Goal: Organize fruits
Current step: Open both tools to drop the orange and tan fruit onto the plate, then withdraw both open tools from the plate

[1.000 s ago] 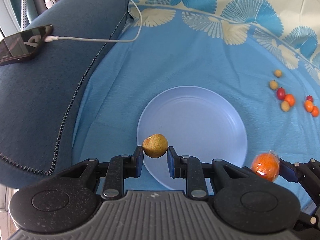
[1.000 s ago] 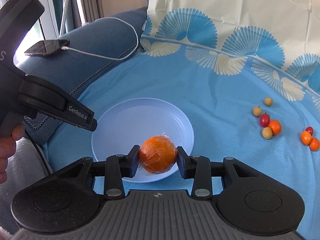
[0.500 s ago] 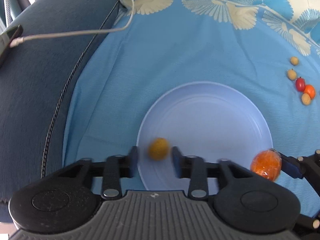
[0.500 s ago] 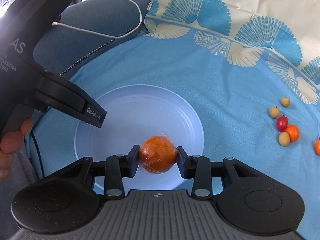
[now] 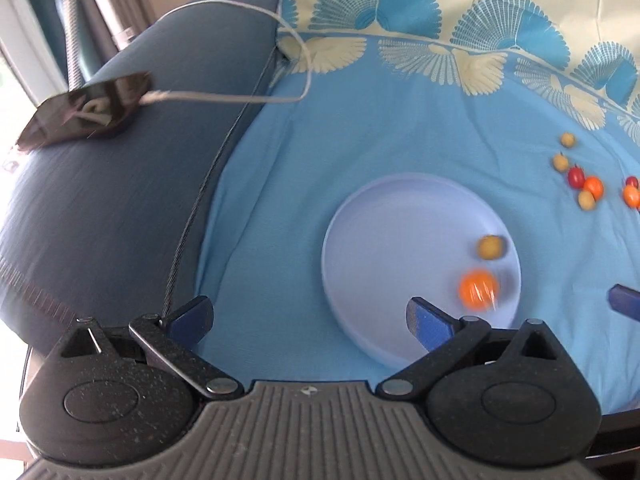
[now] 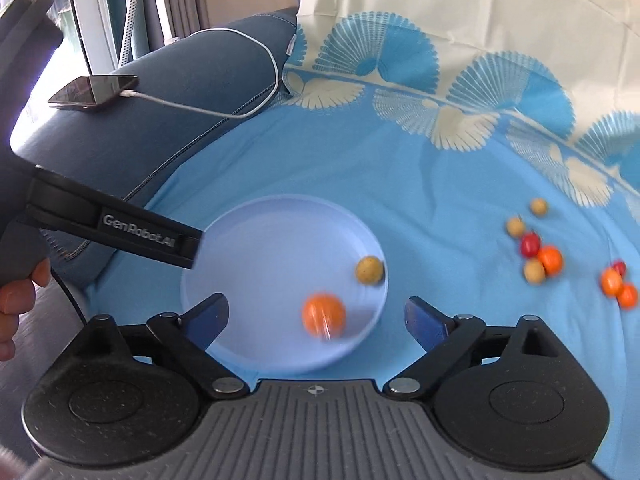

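Left gripper: jaws just spread wide, nothing between.
Right gripper: the same (orange let go).
Plate: held orange and yellow fruit.

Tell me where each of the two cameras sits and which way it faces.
Left wrist: on the left gripper, looking down along its open, empty jaws at the blue cloth and plate; one right-gripper fingertip shows at the edge.
Right wrist: on the right gripper, jaws open and empty, facing down over the plate; the left gripper's body and the hand holding it show.
Shared: plate, orange fruit, yellowish fruit, phone.
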`<state>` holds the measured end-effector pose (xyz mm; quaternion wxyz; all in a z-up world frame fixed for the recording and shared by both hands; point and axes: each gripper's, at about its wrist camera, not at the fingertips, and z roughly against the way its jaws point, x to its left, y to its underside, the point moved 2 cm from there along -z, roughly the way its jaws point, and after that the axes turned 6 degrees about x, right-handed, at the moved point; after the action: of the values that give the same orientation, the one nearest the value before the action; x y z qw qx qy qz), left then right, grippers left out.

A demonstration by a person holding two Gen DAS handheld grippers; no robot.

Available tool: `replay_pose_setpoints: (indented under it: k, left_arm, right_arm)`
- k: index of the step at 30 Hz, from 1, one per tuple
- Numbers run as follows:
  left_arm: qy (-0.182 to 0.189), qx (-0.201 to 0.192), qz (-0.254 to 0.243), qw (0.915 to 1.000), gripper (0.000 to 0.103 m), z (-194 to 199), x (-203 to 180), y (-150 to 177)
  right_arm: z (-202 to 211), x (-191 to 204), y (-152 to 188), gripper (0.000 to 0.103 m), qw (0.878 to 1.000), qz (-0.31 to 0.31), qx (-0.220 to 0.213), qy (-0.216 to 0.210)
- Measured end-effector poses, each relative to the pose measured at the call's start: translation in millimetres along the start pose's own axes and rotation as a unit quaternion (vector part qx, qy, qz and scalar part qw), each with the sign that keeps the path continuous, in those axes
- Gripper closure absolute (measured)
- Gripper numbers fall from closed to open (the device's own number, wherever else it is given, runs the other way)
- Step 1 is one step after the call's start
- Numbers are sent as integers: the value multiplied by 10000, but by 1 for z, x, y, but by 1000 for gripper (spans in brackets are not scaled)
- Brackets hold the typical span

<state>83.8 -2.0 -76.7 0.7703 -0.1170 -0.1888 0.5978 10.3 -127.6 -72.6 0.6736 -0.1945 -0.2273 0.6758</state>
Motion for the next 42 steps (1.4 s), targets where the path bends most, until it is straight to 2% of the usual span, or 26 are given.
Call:
replay_pose_setpoints:
  k: [6, 13, 21, 32, 42]
  left_arm:
    - [-51, -172, -38, 9998, 0, 40, 9, 39]
    - [49, -384, 190, 9991, 0, 76, 1, 62]
    - [7, -654, 117, 9978, 0, 107, -5, 86]
    - [-45, -927, 57, 9957, 0, 133, -7, 101]
    - [-18, -1023, 60, 9947, 0, 140, -4, 104]
  right_arm:
    - [51, 10, 34, 5, 9998, -101, -179, 53]
    - [98, 12, 56, 3, 9971, -107, -711, 252]
    - [137, 11, 72, 2, 9919, -72, -1221, 336]
    - [164, 14, 81, 1, 9863, -126, -1603, 359]
    - [173, 18, 85, 1, 9840, -89, -1736, 387]
